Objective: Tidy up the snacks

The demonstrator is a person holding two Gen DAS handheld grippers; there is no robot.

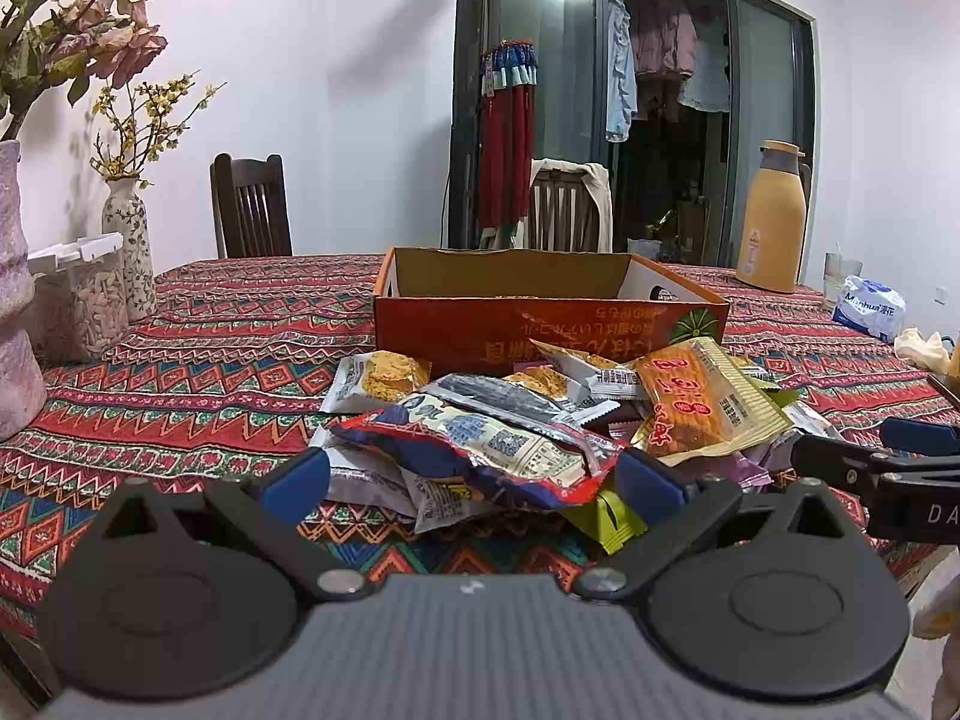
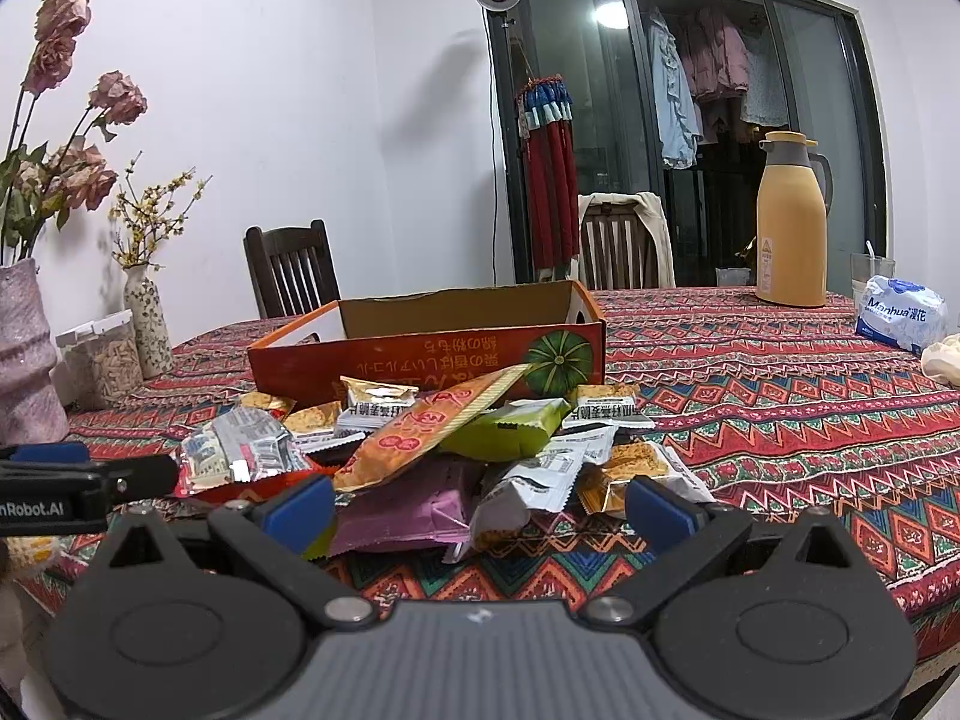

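Snack packets [image 1: 480,438] heaped before the orange cardboard box [image 1: 540,324], interior hidden.

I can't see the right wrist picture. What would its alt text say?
An open right gripper faces a pile of snack packets on a patterned tablecloth, with an open orange cardboard box behind the pile. The left gripper juts in beside it.

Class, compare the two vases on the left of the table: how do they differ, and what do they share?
The pink vase is wide, ridged and plain; the floral vase is slim, smooth and patterned. The pink vase holds drooping pink roses; the floral vase holds thin yellow-blossomed sprigs. Both stand upright on the tablecloth.
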